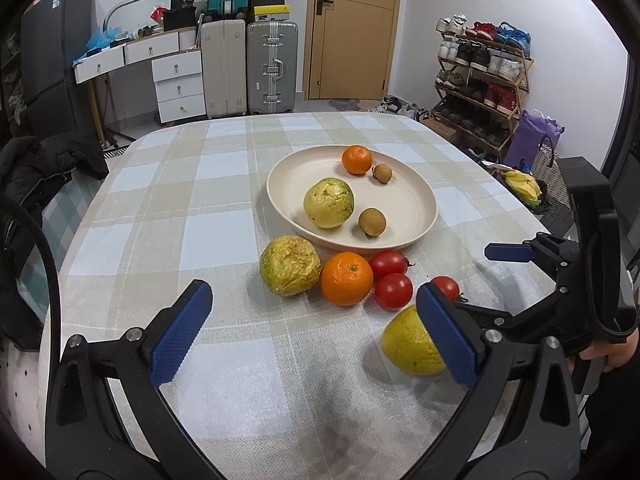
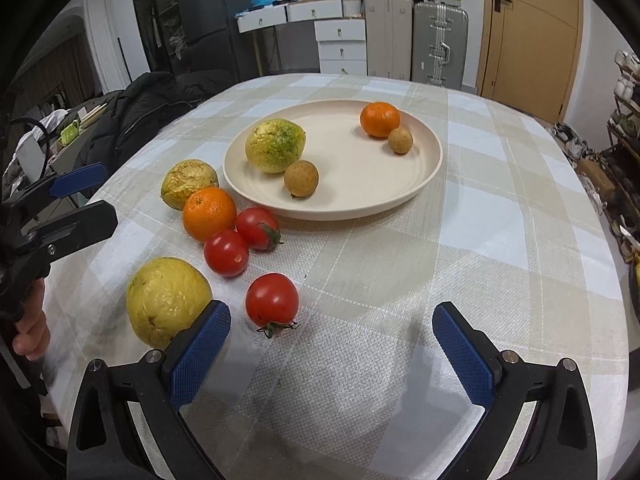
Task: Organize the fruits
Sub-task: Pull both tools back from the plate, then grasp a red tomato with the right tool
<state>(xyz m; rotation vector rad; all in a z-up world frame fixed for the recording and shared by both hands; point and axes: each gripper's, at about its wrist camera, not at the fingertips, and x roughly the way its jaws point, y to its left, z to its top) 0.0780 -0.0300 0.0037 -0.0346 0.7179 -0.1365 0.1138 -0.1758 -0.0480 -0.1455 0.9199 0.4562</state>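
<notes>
A cream plate [image 1: 416,196] [image 2: 352,184] holds a yellow-green guava [image 1: 329,202] [image 2: 275,145], a small orange [image 1: 357,159] [image 2: 380,119] and two longans [image 1: 371,222] [image 2: 301,178]. On the cloth in front of it lie a wrinkled guava [image 1: 289,265] [image 2: 189,182], an orange [image 1: 346,278] [image 2: 209,213], three tomatoes [image 1: 393,291] [image 2: 272,299] and a yellow guava [image 1: 408,342] [image 2: 167,301]. My left gripper [image 1: 316,328] is open and empty, near the yellow guava. My right gripper [image 2: 332,344] is open and empty, beside the nearest tomato.
The table has a checked cloth [image 1: 224,240] [image 2: 500,240]. A dark jacket [image 2: 136,116] lies off the left edge. Suitcases [image 1: 272,68], drawers and a shoe rack [image 1: 480,80] stand behind. A bag with bananas [image 1: 520,186] sits at the right.
</notes>
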